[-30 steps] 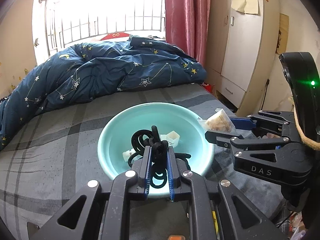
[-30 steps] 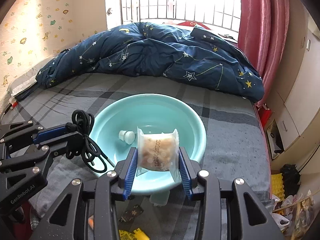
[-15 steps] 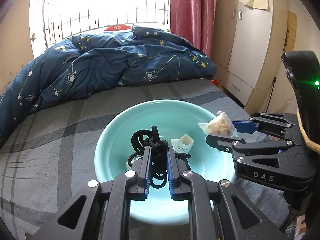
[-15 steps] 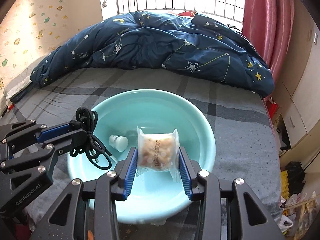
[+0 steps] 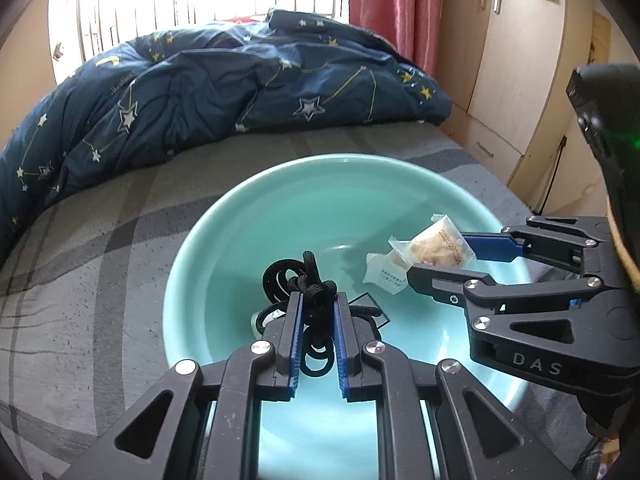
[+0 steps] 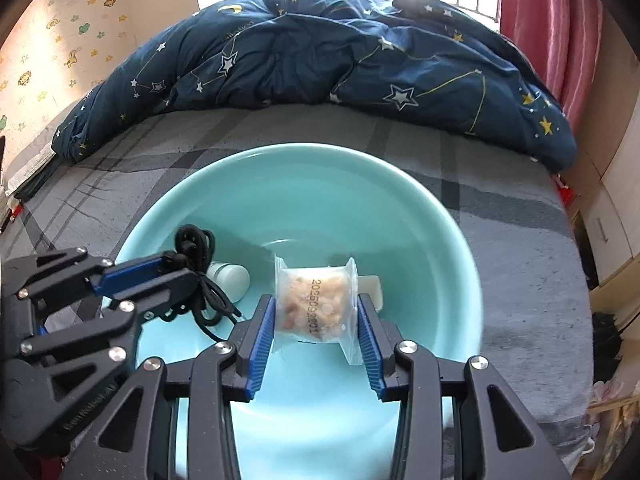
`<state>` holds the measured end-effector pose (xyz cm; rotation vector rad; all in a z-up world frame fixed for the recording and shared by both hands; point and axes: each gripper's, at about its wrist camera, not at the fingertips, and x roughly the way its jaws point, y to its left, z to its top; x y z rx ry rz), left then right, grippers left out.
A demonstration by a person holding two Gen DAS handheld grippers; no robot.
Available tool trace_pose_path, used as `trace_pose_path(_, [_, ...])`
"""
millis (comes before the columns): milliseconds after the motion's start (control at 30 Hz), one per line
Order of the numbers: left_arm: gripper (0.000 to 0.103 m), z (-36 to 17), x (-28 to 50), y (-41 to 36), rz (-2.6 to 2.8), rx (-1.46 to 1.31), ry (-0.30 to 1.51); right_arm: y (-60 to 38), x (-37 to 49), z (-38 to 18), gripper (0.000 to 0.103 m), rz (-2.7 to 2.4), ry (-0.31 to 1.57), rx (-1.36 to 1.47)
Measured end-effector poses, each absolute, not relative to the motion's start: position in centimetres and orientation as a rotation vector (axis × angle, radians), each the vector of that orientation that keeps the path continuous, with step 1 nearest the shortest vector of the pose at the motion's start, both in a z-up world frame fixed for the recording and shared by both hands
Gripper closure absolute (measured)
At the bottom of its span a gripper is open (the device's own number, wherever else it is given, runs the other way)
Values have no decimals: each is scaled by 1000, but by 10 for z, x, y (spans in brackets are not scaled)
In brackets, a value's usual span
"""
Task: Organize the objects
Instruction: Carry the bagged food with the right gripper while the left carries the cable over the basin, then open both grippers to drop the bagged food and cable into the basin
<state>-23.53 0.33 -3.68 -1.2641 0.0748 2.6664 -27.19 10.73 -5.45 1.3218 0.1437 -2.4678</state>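
L to R. Far left: grey plaid bed sheet [image 5: 100, 240], navy star-print duvet [image 5: 220, 92] bunched up behind it.

My left tongs [image 5: 316, 304] are over the teal basin [image 5: 224, 220], pointing down into it, clenched tight on a bundle of black cord [image 5: 310, 280]. Blue pads pinch the knot, coils poke out above the tips, more loops hang between the fingers. In the right wrist cam the same cord [image 6: 196, 252] trails down from the left tongs [image 6: 180, 268] twd the basin floor [image 6: 320, 208].

Basin floor, under and just behind the cord: a small white bottle [image 6: 230, 276] lying on its side. A bit further R, a white packet w/ printed lines [image 5: 384, 272], flat on the bottom.

My right tongs [image 6: 316, 312] are also over the basin, angled down, grasping a clear snack bag [image 6: 316, 304] w/ pale beige pieces inside and a printed date code. Pads press both sides, bag clear of the basin floor. From the left cam the bag [image 5: 436, 244] sticks out past the right tongs [image 5: 440, 256].

Far R: pink curtain [image 5: 396, 20] by the window, beige wardrobe [image 5: 508, 60] next to the bed.
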Motion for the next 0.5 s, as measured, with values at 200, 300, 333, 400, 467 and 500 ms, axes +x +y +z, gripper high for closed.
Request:
trace_pose_path(200, [88,-54,-245,4,2643,-1314,83,99,-282,-68,60,-2446,148,1355])
trace_pose_path(300, [88,-61,-248,5,2640,-1332,89,98,-285,-72,60,-2438,140,1372])
trace_pose_path(333, [88,-62,-248,5,2638,-1335,89,98,-285,-73,60,-2434,138,1377])
trace_pose_path(400, [88,-65,-251,5,2634,-1348,88,98,-286,-75,60,-2432,133,1383])
trace_pose_path(467, [88,-67,-251,5,2633,-1353,92,98,-286,-76,60,-2427,120,1387])
trace_pose_path(500, [87,-68,-251,5,2634,-1357,96,99,-286,-76,60,-2421,107,1390])
